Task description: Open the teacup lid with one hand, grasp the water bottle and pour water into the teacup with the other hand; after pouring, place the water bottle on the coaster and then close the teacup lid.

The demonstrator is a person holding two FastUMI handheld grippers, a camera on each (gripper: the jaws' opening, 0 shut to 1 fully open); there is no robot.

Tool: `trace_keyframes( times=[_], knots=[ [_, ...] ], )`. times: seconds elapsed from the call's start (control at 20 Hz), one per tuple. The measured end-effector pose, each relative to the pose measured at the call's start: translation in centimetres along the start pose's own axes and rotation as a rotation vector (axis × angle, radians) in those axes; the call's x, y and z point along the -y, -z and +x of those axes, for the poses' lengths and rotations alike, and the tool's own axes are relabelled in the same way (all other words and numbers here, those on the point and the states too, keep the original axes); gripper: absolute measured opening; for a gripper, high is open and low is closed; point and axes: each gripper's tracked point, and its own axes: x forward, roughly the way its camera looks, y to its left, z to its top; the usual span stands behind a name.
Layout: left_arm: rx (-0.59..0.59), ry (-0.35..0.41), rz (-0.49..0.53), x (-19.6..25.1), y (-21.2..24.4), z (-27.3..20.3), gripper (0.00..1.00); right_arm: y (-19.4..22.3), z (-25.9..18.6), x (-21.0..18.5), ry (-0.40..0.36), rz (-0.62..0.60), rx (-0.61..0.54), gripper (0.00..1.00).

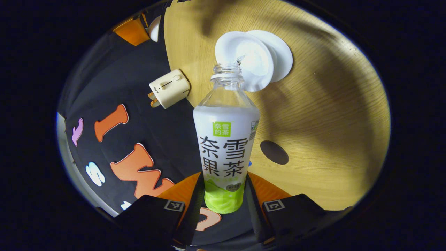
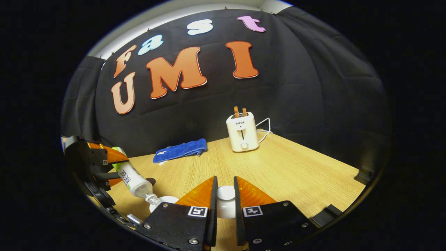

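Observation:
In the left gripper view my left gripper is shut on a clear water bottle with a white and green label. The uncapped bottle is tipped, its mouth over the white teacup, and a thin stream of water runs in. The cup stands on a white saucer. A dark round coaster lies on the table beside the bottle. In the right gripper view my right gripper is shut on the white teacup lid, held off the cup. Far left there, the left gripper tilts the bottle toward the cup.
A cream toaster with two slices in it stands at the back of the wooden table, its cord trailing right. A folded blue cloth lies left of it. The toaster sits at the table's edge in the left gripper view.

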Motion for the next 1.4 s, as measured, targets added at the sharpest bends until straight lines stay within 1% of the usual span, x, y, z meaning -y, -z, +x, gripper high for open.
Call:
trace_keyframes(
  times=[0.15,0.2,0.25,0.3,0.35,0.45,0.5,0.65,0.7,0.75,0.85,0.9,0.95,1.0,1.05,1.1,1.15,1.2,1.35,1.4],
  knots=[
    [-0.018,-0.027,0.046,-0.6,0.1,-0.2,0.66,-0.1,-0.1,0.2,0.001,0.004,0.000,0.23],
    [-0.024,-0.035,0.061,-0.9,0.1,-0.3,0.68,-0.1,-0.1,0.2,0.002,0.005,0.000,0.23],
    [-0.026,-0.039,0.070,-1.0,0.1,-0.3,0.66,-0.1,-0.1,0.2,0.002,0.006,0.000,0.23],
    [-0.027,-0.044,0.080,-1.1,0.1,-0.4,0.68,-0.1,-0.1,0.2,0.002,0.007,0.000,0.23],
    [-0.027,-0.046,0.091,-1.2,0.1,-0.5,0.66,-0.1,-0.1,0.3,0.003,0.007,0.001,0.23],
    [-0.030,-0.043,0.114,-1.4,-0.1,-0.3,0.68,-0.1,-0.1,0.3,0.002,0.008,0.000,0.23],
    [-0.025,-0.037,0.116,-1.4,0.0,-0.3,0.66,-0.1,-0.1,0.3,0.002,0.008,0.001,0.22],
    [-0.011,-0.020,0.096,-1.0,-0.3,0.0,0.66,-0.1,0.0,0.1,-0.001,0.007,-0.001,0.23],
    [-0.004,-0.011,0.070,-0.7,-0.3,0.1,0.70,0.0,0.0,0.1,-0.003,0.009,-0.003,0.23],
    [0.008,0.005,0.029,-0.1,-0.4,0.1,0.69,0.0,0.0,0.2,-0.004,0.010,-0.004,0.23],
    [0.028,0.034,-0.086,1.2,-0.3,-0.2,0.68,-0.1,-0.1,0.3,-0.004,0.015,-0.002,0.23],
    [0.039,0.044,-0.149,1.9,-0.3,-0.3,0.64,-0.1,-0.1,0.4,-0.002,0.018,0.000,0.23],
    [0.044,0.053,-0.215,2.7,-0.4,-0.4,0.65,-0.2,-0.1,0.7,0.004,0.021,0.002,0.23],
    [0.049,0.060,-0.283,3.3,-0.7,-0.5,0.70,-0.3,-0.1,1.0,0.011,0.025,0.005,0.23],
    [0.054,0.068,-0.348,4.1,-0.9,-0.7,0.65,-0.3,-0.2,1.2,0.018,0.030,0.006,0.23],
    [0.061,0.075,-0.410,4.7,-1.0,-0.5,0.64,-0.3,-0.2,1.6,0.025,0.035,0.007,0.23],
    [0.064,0.088,-0.483,5.4,-1.3,-0.4,0.71,-0.4,-0.2,1.8,0.032,0.040,0.007,0.22],
    [0.069,0.103,-0.562,6.3,-1.7,-0.1,0.67,-0.4,-0.2,2.1,0.038,0.043,0.008,0.22],
    [0.099,0.112,-0.850,8.9,-3.6,1.1,0.68,-0.4,-0.2,2.2,0.043,0.044,0.006,0.23],
    [0.110,0.115,-0.952,9.7,-4.5,1.1,0.63,-0.3,-0.2,2.1,0.040,0.042,0.005,0.22]
  ],
)
